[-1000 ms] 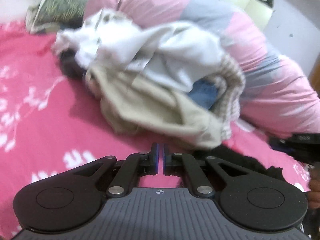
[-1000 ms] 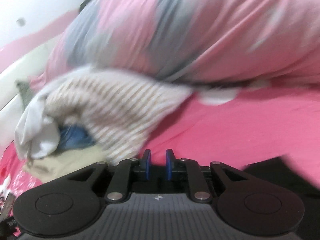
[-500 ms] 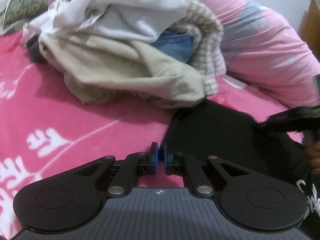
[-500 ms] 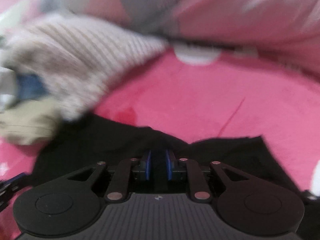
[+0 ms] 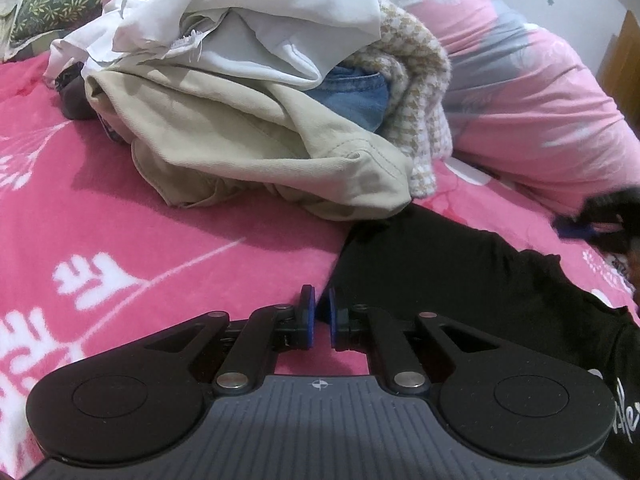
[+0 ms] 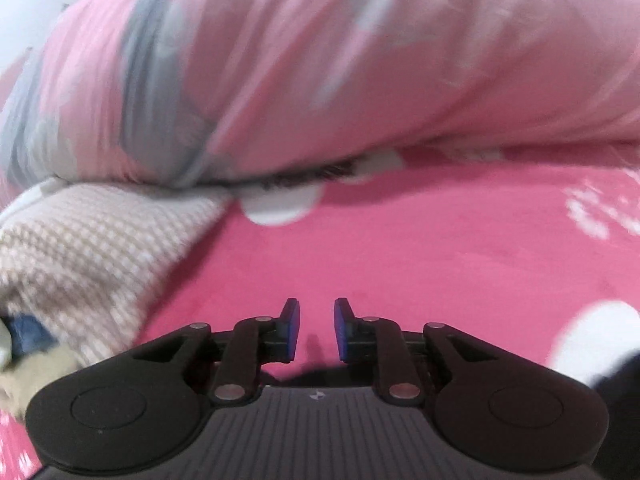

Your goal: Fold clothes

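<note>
Left gripper (image 5: 323,312) nearly closed, slim gap between the blue pads, nothing pinched; it hovers at the left edge of the black garment (image 5: 460,276) spread flat on the pink bedspread (image 5: 160,216). Right gripper (image 6: 316,330) slightly apart, jaws have just been opening, nothing between them, only bedspread beyond. Clothes pile (image 5: 256,92) lies just behind the black garment.

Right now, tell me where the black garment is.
In the left wrist view the black garment lies spread on the pink bedspread, right of centre, its far end touching the beige garment at the foot of the clothes pile.
</note>
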`<state>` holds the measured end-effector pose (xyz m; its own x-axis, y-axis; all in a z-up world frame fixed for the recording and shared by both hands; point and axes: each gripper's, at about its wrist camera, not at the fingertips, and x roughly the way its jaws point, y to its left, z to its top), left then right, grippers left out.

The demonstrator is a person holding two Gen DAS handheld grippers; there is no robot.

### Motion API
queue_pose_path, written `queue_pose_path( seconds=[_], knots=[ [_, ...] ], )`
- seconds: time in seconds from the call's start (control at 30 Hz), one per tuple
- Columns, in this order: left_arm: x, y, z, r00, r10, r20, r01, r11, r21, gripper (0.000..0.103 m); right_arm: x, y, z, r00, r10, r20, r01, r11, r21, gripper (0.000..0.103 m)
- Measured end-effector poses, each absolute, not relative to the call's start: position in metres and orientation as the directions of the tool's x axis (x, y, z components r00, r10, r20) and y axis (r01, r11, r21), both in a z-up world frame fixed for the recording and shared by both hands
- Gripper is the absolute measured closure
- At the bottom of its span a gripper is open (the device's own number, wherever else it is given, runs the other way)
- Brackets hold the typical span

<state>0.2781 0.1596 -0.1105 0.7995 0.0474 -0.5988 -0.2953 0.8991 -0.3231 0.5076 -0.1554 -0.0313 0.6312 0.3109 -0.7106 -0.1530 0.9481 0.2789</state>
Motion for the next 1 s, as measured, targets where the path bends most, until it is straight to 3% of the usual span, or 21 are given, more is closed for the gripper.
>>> queue_pose_path(
  seconds=[0.27,0.33,0.37,0.4,0.57,0.7,0.83,0.93,1.0],
  knots=[
    [0.278,0.157,-0.112,0.799,0.070,-0.597,-0.306,0.902,-0.305,0.095,0.483,-0.142,-0.043,0.507,0.448,-0.737,-0.366,0.885,0.286,0.085],
    [0.278,0.157,-0.112,0.800,0.071,-0.596,-0.305,0.903,-0.301,0.095,0.491,-0.130,-0.059,0.544,0.308,-0.781,-0.351,0.929,0.121,0.085],
    [0.278,0.157,-0.112,0.800,0.070,-0.596,-0.304,0.903,-0.302,0.095,0.498,-0.130,-0.068,0.578,0.227,-0.784,-0.321,0.946,0.037,0.103],
    [0.279,0.158,-0.112,0.800,0.070,-0.596,-0.304,0.904,-0.302,0.095,0.505,-0.136,-0.070,0.612,0.190,-0.767,-0.280,0.960,0.014,0.103],
    [0.279,0.158,-0.112,0.800,0.068,-0.597,-0.301,0.905,-0.301,0.095,0.512,-0.171,-0.045,0.738,0.145,-0.659,-0.085,0.989,0.122,0.102],
    [0.280,0.158,-0.112,0.799,0.068,-0.597,-0.299,0.907,-0.297,0.095,0.485,-0.157,-0.034,0.668,0.290,-0.685,-0.242,0.956,0.169,0.102],
    [0.280,0.158,-0.111,0.800,0.070,-0.596,-0.298,0.909,-0.292,0.095,0.458,-0.105,-0.041,0.606,0.394,-0.691,-0.492,0.868,0.064,0.102],
    [0.280,0.158,-0.112,0.801,0.068,-0.595,-0.296,0.908,-0.296,0.095,0.449,-0.073,-0.052,0.602,0.402,-0.690,-0.598,0.800,-0.056,0.102],
    [0.280,0.159,-0.112,0.801,0.064,-0.596,-0.297,0.906,-0.301,0.095,0.455,-0.071,-0.061,0.599,0.334,-0.728,-0.607,0.782,-0.140,0.102]
  ],
)
